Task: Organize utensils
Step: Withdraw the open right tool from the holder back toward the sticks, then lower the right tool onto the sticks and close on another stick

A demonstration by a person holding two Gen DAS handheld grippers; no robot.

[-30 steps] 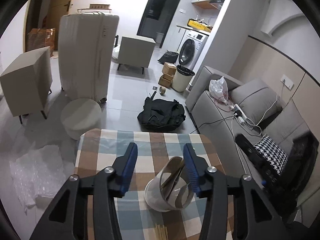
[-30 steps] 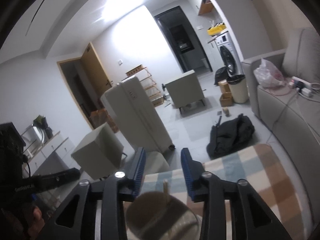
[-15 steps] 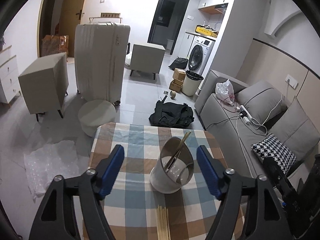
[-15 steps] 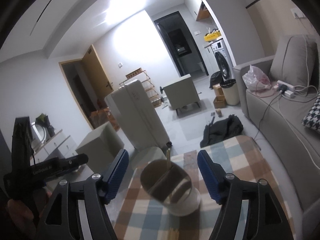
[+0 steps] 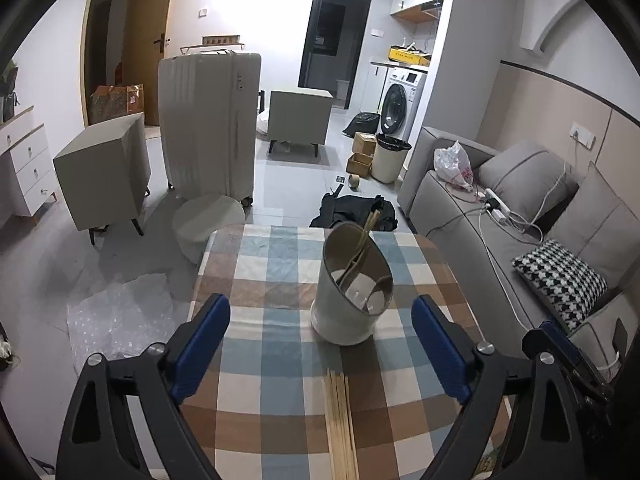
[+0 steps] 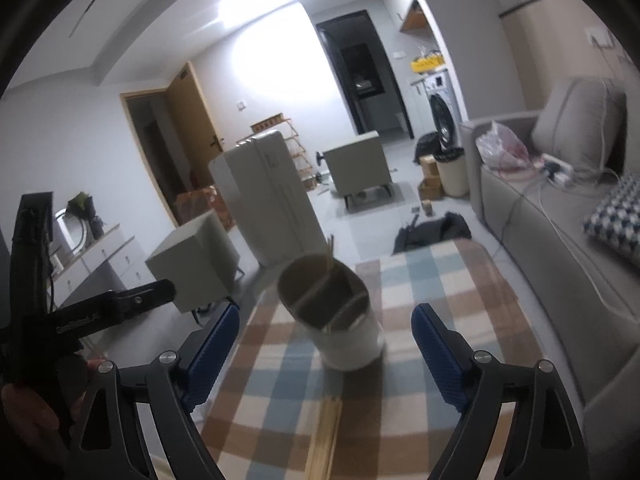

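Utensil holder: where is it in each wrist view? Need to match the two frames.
Left wrist: utensil holder stands just right of centre on the checked tablecloth, ahead of the open jaws.
Right wrist: holder at centre, blurred, tilted in the picture, between the open jaws.
Shared landmark: chopstick bundle lying on the cloth just nearer the camera than the holder.
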